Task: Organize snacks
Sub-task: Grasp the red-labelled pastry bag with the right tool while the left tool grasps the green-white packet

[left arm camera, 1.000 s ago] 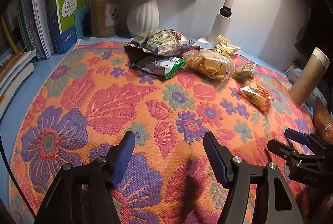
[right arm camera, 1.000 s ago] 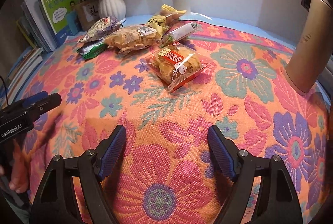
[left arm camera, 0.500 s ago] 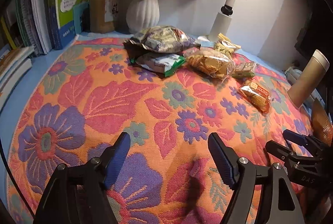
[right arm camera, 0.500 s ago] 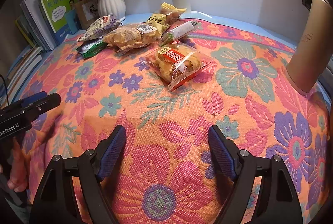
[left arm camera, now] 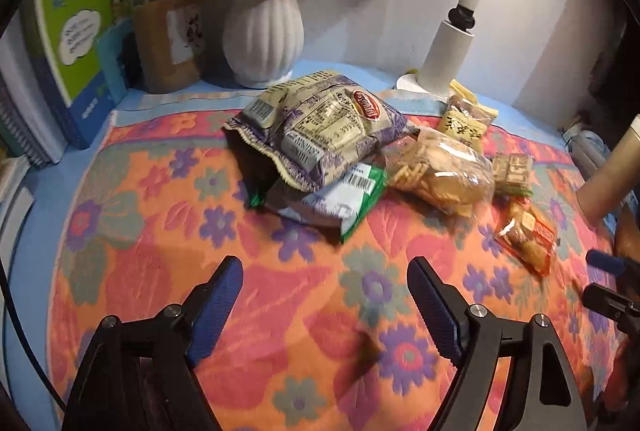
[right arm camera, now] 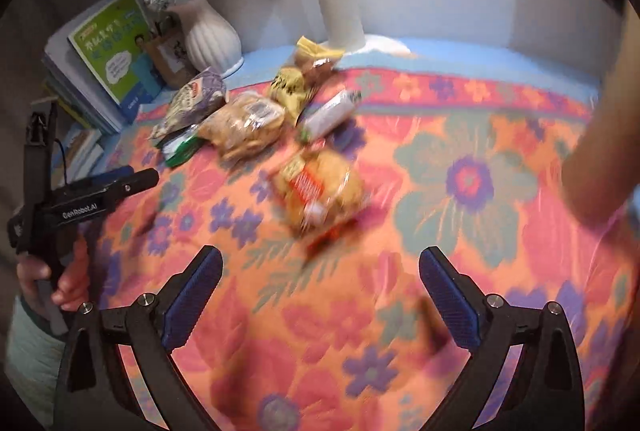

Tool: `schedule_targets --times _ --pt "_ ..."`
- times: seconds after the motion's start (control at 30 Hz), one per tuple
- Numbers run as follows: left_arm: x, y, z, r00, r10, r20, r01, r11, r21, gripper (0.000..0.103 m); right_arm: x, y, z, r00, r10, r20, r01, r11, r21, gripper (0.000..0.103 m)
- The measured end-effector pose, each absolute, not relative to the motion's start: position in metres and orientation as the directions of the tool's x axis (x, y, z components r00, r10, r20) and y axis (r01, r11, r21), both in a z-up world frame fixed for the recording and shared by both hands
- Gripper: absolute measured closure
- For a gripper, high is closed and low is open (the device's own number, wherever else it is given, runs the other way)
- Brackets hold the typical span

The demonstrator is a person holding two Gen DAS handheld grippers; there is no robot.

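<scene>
Snack packs lie in a cluster at the back of the flowered cloth (left arm camera: 160, 231). A purple-and-cream bag (left arm camera: 320, 127) rests on a green-edged pack (left arm camera: 332, 199), beside a clear bag of crackers (left arm camera: 436, 167), a yellow packet (left arm camera: 466, 119) and a small bar (left arm camera: 512, 171). A red-labelled pastry pack (right arm camera: 320, 191) lies apart, nearer the front. My left gripper (left arm camera: 324, 279) hovers just short of the green pack, jaws opening, nothing between them. My right gripper (right arm camera: 320, 267) hangs just short of the pastry pack, jaws opening wide and empty.
A white ribbed vase (left arm camera: 262, 35), a brown pen holder (left arm camera: 168, 43) and upright books (left arm camera: 80, 27) line the back left. A white lamp post (left arm camera: 452, 47) stands behind the snacks. A tan cylinder (right arm camera: 600, 119) rises at the right edge.
Both grippers moved forward toward the snack cluster, which now looks larger in each view. Both pairs of jaws stand wider apart than before.
</scene>
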State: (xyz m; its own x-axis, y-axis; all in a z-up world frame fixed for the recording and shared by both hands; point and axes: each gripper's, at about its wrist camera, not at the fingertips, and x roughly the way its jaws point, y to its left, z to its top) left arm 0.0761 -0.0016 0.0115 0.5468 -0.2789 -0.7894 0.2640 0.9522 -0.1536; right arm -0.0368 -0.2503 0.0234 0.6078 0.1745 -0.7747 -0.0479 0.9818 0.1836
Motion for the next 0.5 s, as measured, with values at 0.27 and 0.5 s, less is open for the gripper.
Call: schedule_targets --times 0.27,0.5 --pt "0.121 -0.02 -0.007 0.562 -0.207 -0.801 0.26 0.963 -0.067 0.02 0.015 -0.248 0.0 0.655 0.118 -0.746 -0.133 0.99 0.04 0.003" --pt "0.136 -0.019 -0.005 0.569 -0.237 -0.788 0.258 0.961 -0.103 0.018 0.023 -0.233 -0.015 0.605 0.116 -0.787 -0.175 0.984 0.01 0.004"
